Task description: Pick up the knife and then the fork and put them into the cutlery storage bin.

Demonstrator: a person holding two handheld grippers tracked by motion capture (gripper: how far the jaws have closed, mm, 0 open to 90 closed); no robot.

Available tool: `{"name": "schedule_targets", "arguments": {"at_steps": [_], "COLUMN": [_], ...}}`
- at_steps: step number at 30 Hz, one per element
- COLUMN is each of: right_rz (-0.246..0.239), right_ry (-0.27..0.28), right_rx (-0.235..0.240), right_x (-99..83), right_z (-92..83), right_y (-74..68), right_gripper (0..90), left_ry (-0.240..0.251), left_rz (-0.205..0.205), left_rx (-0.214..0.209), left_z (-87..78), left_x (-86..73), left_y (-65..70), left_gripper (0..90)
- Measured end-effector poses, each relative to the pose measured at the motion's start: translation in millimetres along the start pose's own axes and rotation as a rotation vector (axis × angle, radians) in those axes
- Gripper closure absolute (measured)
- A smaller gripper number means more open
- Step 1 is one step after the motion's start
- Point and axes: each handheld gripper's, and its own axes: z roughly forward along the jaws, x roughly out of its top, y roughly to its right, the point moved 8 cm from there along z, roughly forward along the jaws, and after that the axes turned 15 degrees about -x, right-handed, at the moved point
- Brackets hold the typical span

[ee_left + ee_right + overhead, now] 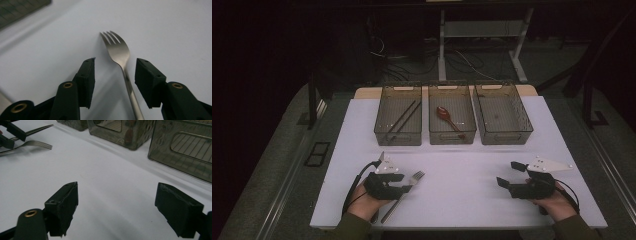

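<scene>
The left gripper (115, 75) straddles the fork (119, 53) lying flat on the white table (462, 160), jaws apart and not touching it, seemingly lined up for a pickup; the right gripper (125, 205) waits wide open

White table (472, 200) with three mesh bins (452, 120) and a fork (402, 195).

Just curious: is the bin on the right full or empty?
Empty, it seems: the right bin shows bare mesh floor, apart from one small dark spot I cannot identify.
</scene>
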Motion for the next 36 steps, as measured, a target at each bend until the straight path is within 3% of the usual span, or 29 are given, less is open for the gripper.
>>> {"name": "schedule_targets", "arguments": {"at_steps": [8,16,19,25,31,36], "right_rz": [0.001,0.002,0.001,-0.001,0.004,0.016], "right_ry": [-0.001,-0.001,-0.001,-0.004,-0.004,0.001], "right_rx": [0.001,0.000,0.000,0.001,0.001,0.006], "right_x": [-0.2,-0.1,0.0,0.1,0.8,2.5], "right_z": [0.4,0.4,0.4,-0.3,-0.9,-1.8], "right_y": [0.2,0.1,0.0,0.6,1.1,1.7], "right_gripper": [19.0,19.1,19.1,19.0,19.0,19.0], "left_ry": [-0.064,-0.073,-0.081,-0.088,-0.074,-0.089], "left_rz": [0.013,0.018,0.031,0.038,0.097,0.148], "left_rx": [-0.006,0.014,0.017,0.001,-0.014,-0.013], "left_z": [12.0,17.3,18.5,20.5,19.4,22.2], "left_x": [-1.8,2.9,3.4,6.0,18.4,29.5], "left_y": [1.9,2.5,3.9,9.4,16.2,22.7], "left_gripper": [64.8,74.3,83.5,85.3,86.4,87.1]}}
